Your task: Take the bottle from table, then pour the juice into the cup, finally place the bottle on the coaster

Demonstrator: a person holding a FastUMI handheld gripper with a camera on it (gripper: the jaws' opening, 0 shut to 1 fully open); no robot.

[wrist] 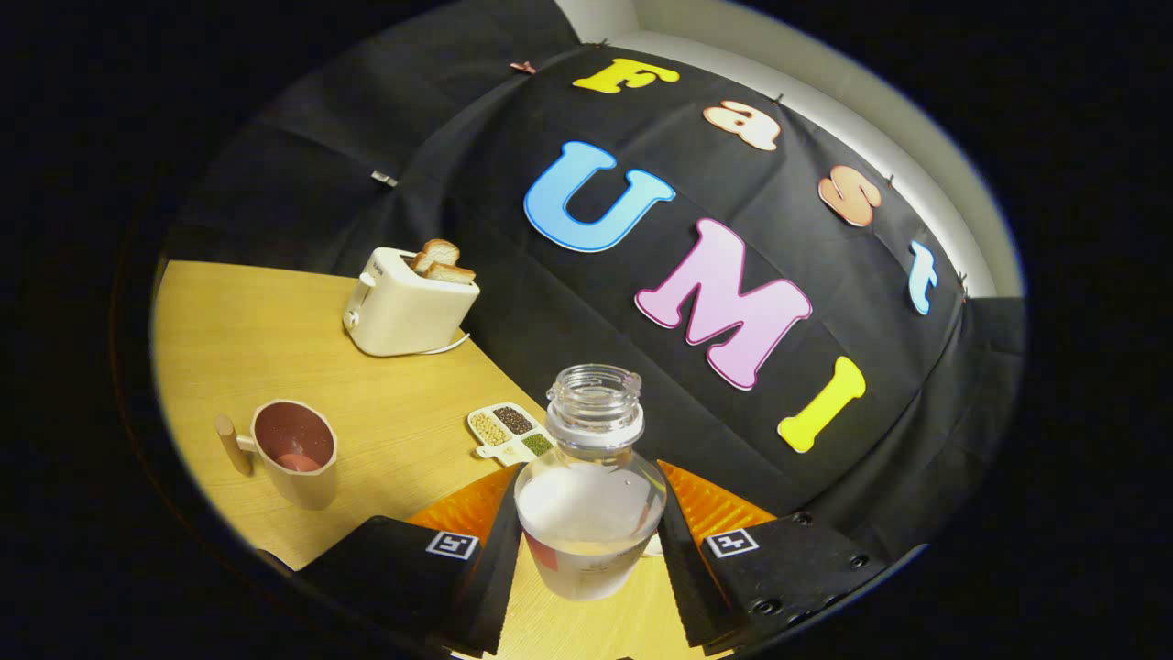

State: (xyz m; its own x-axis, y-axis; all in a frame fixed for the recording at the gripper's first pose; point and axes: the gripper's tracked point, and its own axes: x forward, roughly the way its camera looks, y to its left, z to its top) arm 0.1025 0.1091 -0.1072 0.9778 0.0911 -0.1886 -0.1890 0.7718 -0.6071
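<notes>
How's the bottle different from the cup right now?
The bottle is clear glass with a narrow neck; the cup is opaque beige with a wide mouth and a side handle. The bottle sits between the gripper's fingers, which press on it; the cup stands free on the table, beyond them. Both are uncapped and hold some liquid.

Lighting even, fairly bright, src overhead. Desk (275, 348) evenly lit, soft short shadows under toaster (403, 307) and cup (298, 449). Bottle (591, 495) glass shows mild white glare, sharp focus. Strong fisheye: desk edge and wall bend, view tilted. Edges dim out w/ vignetting, slightly soft. No motion blur.
</notes>
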